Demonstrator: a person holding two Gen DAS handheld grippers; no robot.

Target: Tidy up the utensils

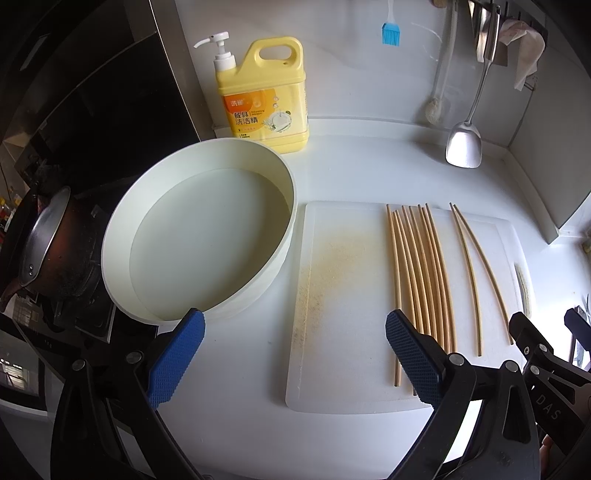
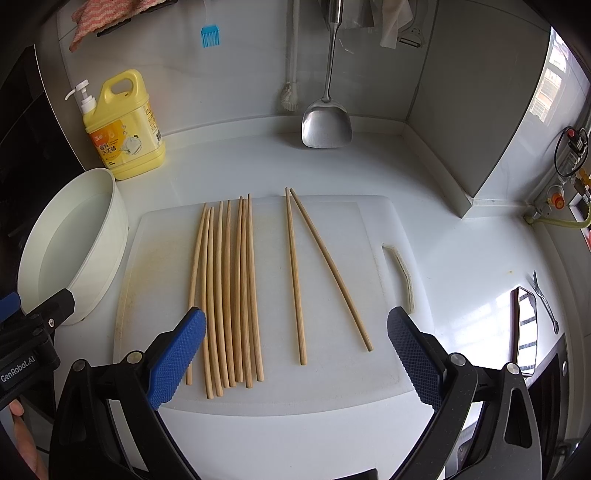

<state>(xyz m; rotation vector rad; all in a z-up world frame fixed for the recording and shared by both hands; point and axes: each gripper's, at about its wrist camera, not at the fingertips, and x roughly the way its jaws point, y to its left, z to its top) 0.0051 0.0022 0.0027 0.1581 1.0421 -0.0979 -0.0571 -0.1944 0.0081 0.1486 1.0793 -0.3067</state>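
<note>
Several wooden chopsticks (image 2: 231,295) lie side by side in a bundle on a white cutting board (image 2: 332,376). A separate pair of chopsticks (image 2: 295,280) lies to their right, tips together at the far end and splayed near me. In the left wrist view the bundle (image 1: 417,273) and the pair (image 1: 471,273) sit on the board's (image 1: 343,295) right half. My left gripper (image 1: 295,354) hovers open over the board's left part, empty. My right gripper (image 2: 295,354) is open above the near ends of the chopsticks, holding nothing. The right gripper (image 1: 546,339) shows at the left view's right edge.
A white round basin (image 1: 199,240) with water stands left of the board. A yellow detergent bottle (image 1: 264,96) is behind it. A steel spatula (image 2: 327,122), a brush and a blue silicone brush (image 2: 210,36) hang on the back wall. A stove with a pot (image 1: 48,251) is far left.
</note>
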